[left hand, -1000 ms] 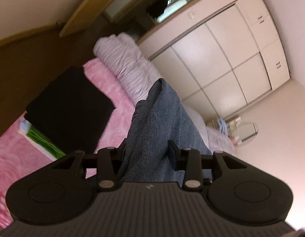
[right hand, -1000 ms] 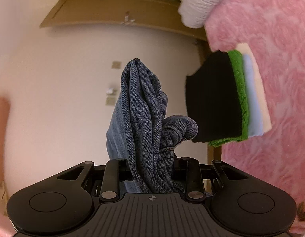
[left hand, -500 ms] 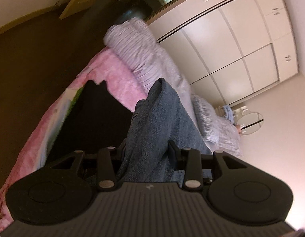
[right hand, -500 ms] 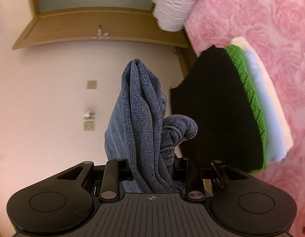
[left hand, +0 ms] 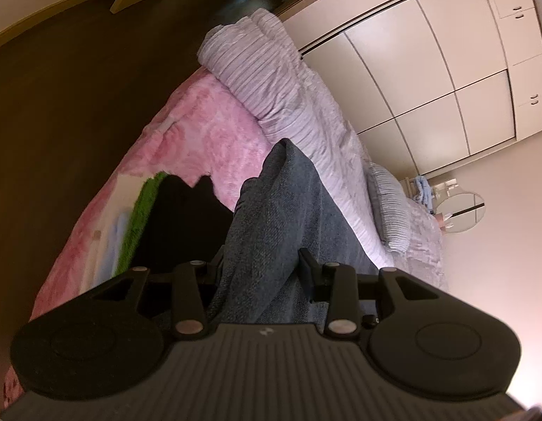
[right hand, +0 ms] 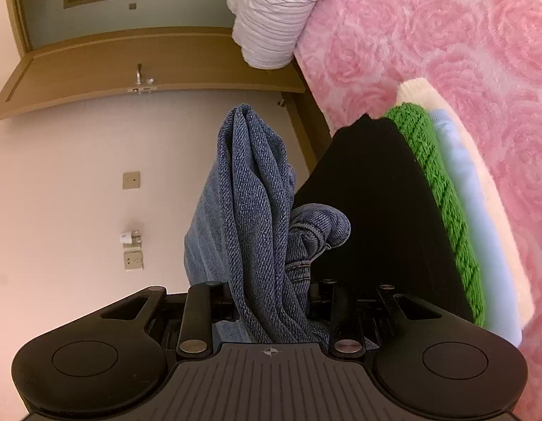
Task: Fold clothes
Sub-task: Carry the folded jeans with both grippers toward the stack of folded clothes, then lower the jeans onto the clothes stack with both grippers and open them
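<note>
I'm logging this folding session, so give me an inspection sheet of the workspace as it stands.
Surface: pink rose-textured bedspread.
Job's things: blue denim garment, bunched and held in both grippers; folded stack on the bedspread, black on top, then green knit, pale blue, cream.
Clutter: rolled lilac quilt; striped pillow.
Grippers: left gripper and right gripper both shut on denim.
Cables: nothing seen.
Surroundings: wardrobe, wooden door, dark floor.

Each gripper, left gripper and right gripper, is matte black plastic, ribbed, with round side discs and silver screws.
</note>
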Demonstrator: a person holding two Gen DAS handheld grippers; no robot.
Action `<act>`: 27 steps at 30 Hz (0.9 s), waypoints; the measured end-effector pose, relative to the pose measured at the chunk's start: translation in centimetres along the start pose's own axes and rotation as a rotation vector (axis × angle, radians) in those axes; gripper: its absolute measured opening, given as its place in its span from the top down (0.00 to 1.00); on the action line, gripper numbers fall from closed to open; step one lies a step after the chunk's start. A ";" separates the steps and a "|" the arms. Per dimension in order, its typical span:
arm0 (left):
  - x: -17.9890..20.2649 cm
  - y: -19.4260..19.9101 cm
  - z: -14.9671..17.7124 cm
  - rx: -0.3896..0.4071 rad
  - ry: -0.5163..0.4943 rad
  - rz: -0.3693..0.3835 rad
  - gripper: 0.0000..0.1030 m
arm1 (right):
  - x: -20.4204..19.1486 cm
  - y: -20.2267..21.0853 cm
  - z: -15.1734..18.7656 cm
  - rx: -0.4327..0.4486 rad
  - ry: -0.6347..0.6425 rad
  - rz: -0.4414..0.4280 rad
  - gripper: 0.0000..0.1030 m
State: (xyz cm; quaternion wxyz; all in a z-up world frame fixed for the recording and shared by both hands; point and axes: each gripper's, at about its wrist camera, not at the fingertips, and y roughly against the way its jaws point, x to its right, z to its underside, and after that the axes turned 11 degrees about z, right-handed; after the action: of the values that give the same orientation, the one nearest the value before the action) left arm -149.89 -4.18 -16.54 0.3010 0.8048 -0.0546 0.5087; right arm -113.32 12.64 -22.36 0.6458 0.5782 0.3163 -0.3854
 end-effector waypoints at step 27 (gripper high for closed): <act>3.6 -5.9 0.2 -0.008 -0.582 -0.264 0.85 | -7.9 -4.5 3.0 0.467 0.918 0.695 0.58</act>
State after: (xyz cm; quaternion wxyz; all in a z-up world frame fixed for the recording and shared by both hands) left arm -145.72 1.33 -16.10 0.3392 0.9155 -0.0358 0.2134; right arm -121.31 10.52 -17.49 0.3879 0.8803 0.2623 0.0763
